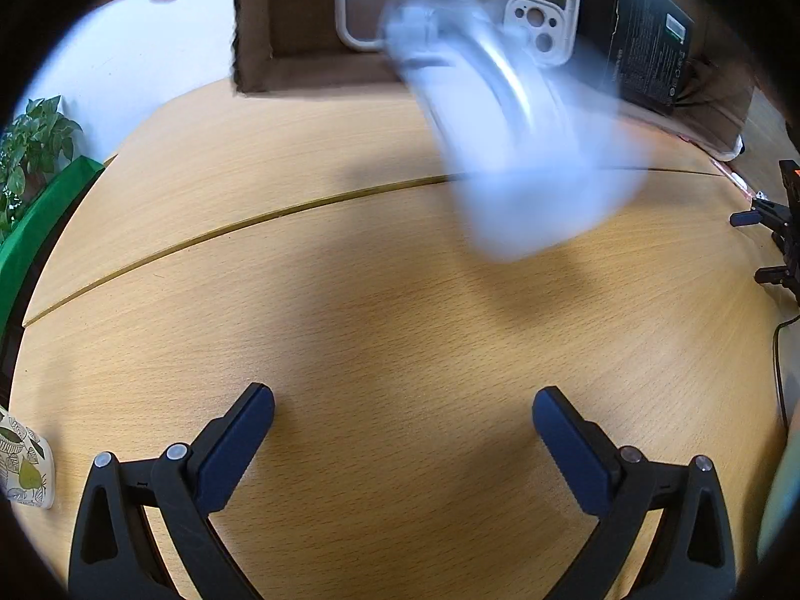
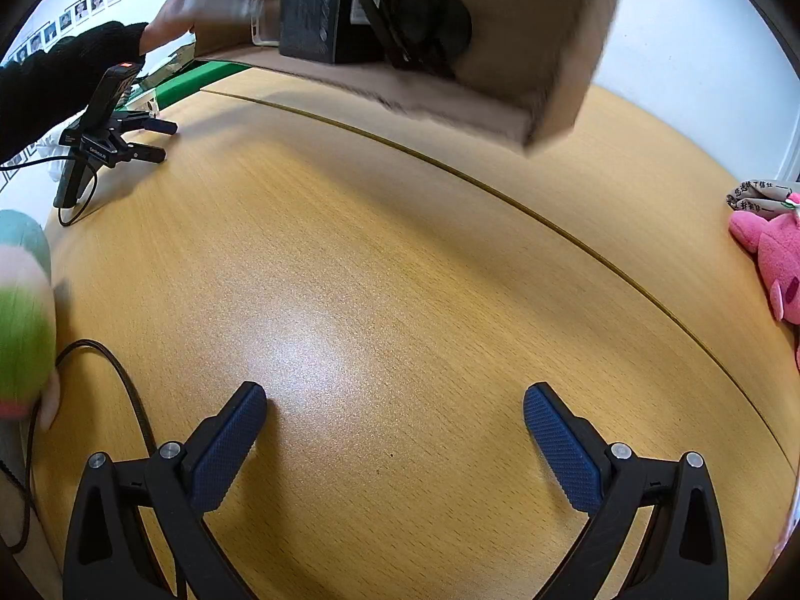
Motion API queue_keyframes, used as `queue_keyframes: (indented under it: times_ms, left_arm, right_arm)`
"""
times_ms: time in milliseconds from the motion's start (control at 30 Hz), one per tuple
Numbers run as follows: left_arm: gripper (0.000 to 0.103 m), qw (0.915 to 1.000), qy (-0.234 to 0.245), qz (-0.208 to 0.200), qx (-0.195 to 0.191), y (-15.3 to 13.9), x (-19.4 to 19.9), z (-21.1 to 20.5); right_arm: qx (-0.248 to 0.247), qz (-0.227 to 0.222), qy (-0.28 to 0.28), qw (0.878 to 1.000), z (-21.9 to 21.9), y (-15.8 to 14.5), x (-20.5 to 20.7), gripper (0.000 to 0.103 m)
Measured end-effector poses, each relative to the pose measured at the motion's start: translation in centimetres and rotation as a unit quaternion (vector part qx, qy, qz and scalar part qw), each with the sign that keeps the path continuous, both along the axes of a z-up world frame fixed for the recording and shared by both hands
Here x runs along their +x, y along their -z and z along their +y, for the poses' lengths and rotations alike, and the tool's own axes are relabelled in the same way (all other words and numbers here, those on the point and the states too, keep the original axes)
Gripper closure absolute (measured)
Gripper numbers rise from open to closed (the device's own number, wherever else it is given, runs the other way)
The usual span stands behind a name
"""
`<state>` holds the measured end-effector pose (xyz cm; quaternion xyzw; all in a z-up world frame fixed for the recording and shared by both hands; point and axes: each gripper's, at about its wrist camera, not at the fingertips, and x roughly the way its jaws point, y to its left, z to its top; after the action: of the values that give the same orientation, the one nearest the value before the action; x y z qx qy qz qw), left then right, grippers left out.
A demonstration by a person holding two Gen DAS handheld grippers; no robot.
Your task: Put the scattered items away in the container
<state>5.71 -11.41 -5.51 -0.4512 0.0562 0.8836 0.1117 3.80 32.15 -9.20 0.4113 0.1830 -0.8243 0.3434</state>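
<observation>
Both grippers lie low over the wooden table (image 1: 350,300) with nothing between their fingers. The left gripper (image 1: 402,412) has its two blue-padded jaws spread wide, and the right gripper (image 2: 395,407) is spread just as wide over bare wood.

The cardboard box (image 1: 255,25) sits at the top of both frames, tipped on its side so its open mouth faces the cameras. Only the left wrist view shows a pale, blurred object (image 1: 520,150) in front of the box mouth, at upper right of centre; it is smeared too much to name, though a shiny curved band runs through it. That view also shows one white phone case (image 1: 542,25) with its camera cut-outs, lying inside the box, and one dark printed carton (image 1: 645,45) beside it to the right. At the far right edge the other gripper's dark fingers just show. A leafy plant (image 1: 35,145) and a green edge sit at the left, a leaf-patterned item (image 1: 25,470) at lower left.

The right wrist view shows the box's interior from the other side: the same dark carton (image 2: 312,5), a clear-edged case (image 2: 262,17) left of it, and one black rounded thing (image 2: 430,15) I cannot identify. At upper left, a bare hand (image 2: 175,12) in a black sleeve touches the box's edge, above the left gripper resting on the table. One pink plush toy (image 2: 772,260) lies at the right edge, and a blurred green-and-pink shape (image 2: 22,330) at the left.
</observation>
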Motion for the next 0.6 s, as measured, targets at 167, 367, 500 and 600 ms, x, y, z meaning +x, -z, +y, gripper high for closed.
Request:
queue_keyframes:
  times_ms: [167,367,500,600]
  left_arm:
    - [0.000,1.0000,0.009,0.000,0.001,0.10,0.13,-0.14]
    - [0.000,1.0000,0.009,0.000,0.000,0.05,-0.08,-0.57]
    - [0.000,1.0000,0.009,0.000,0.000,0.05,-0.18,-0.73]
    - [0.000,1.0000,0.009,0.000,0.000,0.03,-0.10,-0.54]
  right_arm:
    - [0.000,0.000,0.000,1.000,-0.03,0.05,-0.04,0.000]
    - [0.001,0.000,-0.004,1.000,-0.18,0.33,-0.39,0.000]
    - [0.001,0.000,-0.004,1.000,-0.41,0.55,-0.82,0.000]
    - [0.001,0.000,-0.004,1.000,-0.47,0.61,-0.94,0.000]
